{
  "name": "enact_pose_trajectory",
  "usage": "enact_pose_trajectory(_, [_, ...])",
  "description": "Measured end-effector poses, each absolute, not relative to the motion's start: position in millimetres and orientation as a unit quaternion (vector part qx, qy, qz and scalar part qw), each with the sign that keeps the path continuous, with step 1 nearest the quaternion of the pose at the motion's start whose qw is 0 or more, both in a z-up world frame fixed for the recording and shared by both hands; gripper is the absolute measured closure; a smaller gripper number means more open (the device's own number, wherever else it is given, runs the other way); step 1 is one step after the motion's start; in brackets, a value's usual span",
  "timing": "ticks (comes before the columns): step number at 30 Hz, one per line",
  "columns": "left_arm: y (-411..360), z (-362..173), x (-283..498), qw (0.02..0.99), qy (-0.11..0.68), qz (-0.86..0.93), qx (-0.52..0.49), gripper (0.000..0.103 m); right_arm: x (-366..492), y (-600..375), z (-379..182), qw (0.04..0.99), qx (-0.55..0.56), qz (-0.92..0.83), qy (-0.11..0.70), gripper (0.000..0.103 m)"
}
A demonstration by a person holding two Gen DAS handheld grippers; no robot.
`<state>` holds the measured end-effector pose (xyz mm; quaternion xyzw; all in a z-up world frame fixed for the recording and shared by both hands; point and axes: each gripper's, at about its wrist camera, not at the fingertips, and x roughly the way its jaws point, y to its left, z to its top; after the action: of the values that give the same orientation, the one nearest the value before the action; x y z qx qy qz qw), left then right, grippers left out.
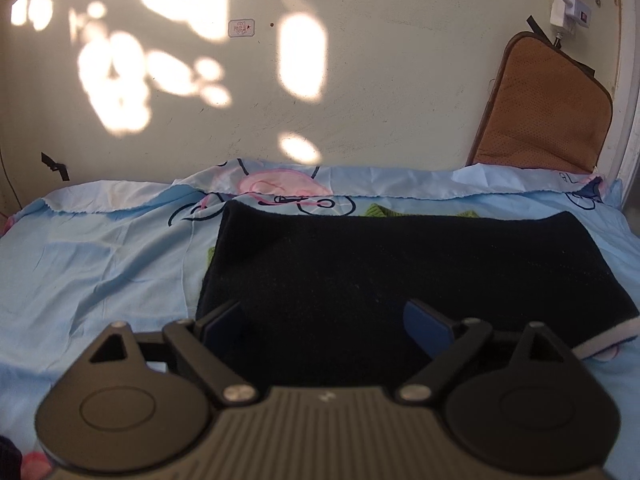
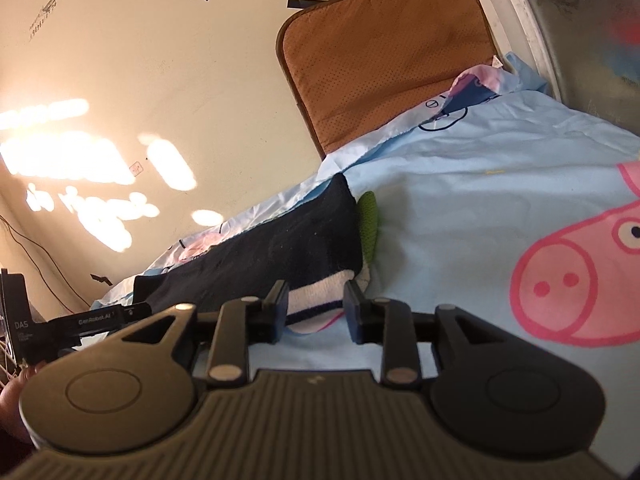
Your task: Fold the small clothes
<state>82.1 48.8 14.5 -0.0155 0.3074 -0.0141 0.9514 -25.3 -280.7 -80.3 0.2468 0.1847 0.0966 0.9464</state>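
Dark garment [image 1: 400, 272] – folded, flat on bed.

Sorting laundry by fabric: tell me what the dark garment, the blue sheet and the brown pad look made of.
Dark garment: looks like fleece or terry, matte navy-black, fuzzy nap with lint specks, pale edge band.
Blue sheet: thin, smooth woven cotton or polyester, judging by sharp creases and printed cartoon.
Brown pad: perforated suede-like or mesh cover, dotted with holes, darker piped border; exact fabric unclear.

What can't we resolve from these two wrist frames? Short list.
- Dark garment, left wrist: near edge hidden behind the left gripper; what kind of garment it is cannot be told.
- Green print, right wrist: mostly covered by the garment.
- Wall sticker, left wrist: text too small to read.
- Right gripper, right wrist: whether its pads touch the white hem is unclear.
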Motion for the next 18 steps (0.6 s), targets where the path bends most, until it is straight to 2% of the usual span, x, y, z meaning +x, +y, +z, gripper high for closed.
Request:
enact_pose_trajectory(7, [38,1,54,0.959,0.282,-0.003,-0.008,0.008,-26,-269,-95,0.941,0.247,0.106,0.207,0.068])
enact_pose_trajectory(11, [30,-9,47,0.961,0.276,0.000,0.013,0.001,-26,-270,-105,0.939,0.249,0.098,0.218,0.067])
enact_pose_trajectory(14, [30,-10,47,0.961,0.277,0.000,0.010,0.000,-29,-273,-113,0.937,0.260,0.100,0.210,0.068])
enact_pose_trajectory(18, [32,-15,50,0.956,0.293,-0.007,-0.005,0.000,-29,-277,-114,0.932,0.277,0.109,0.207,0.064])
